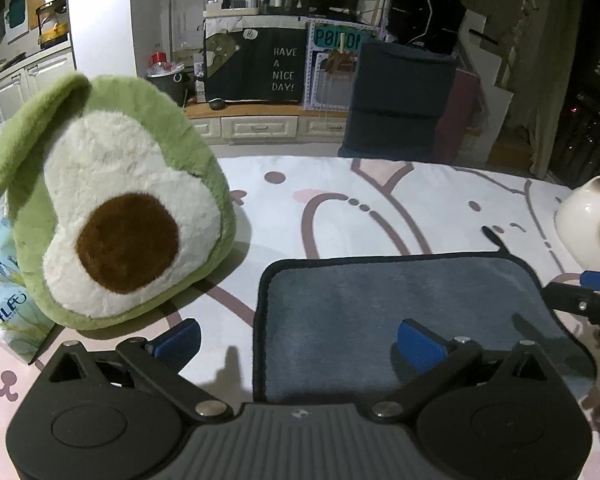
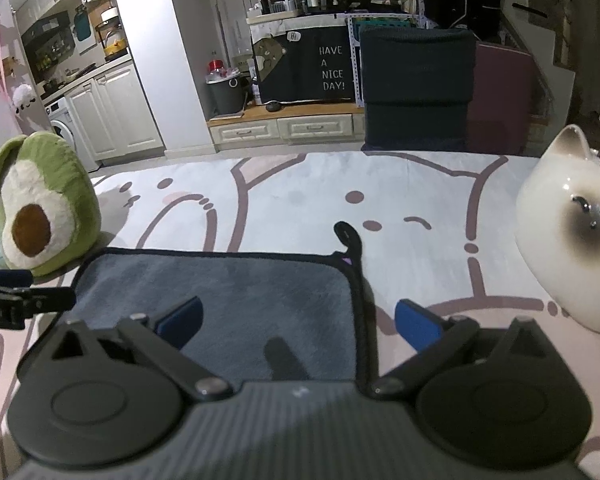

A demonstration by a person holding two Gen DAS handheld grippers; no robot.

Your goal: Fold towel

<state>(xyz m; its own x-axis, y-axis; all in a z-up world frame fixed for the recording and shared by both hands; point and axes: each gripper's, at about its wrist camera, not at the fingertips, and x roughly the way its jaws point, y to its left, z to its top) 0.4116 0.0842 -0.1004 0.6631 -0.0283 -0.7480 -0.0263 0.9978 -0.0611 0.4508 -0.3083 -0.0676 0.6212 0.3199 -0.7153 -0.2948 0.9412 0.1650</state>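
A grey towel (image 1: 400, 304) with a black hem lies flat on the cat-print tablecloth; it also shows in the right wrist view (image 2: 236, 292). A black hanging loop (image 2: 350, 240) sticks out at its far right corner. My left gripper (image 1: 300, 340) is open and empty, its jaws straddling the towel's near left edge. My right gripper (image 2: 298, 322) is open and empty, its jaws straddling the towel's near right edge. The right gripper's tip shows at the right edge of the left wrist view (image 1: 588, 300). The left gripper's tip shows at the left edge of the right wrist view (image 2: 24, 296).
A green avocado plush (image 1: 116, 216) stands left of the towel, with a tissue pack (image 1: 4, 304) behind it. A white ceramic cat (image 2: 572, 232) stands to the right. A dark chair (image 1: 400, 100) is beyond the table's far edge.
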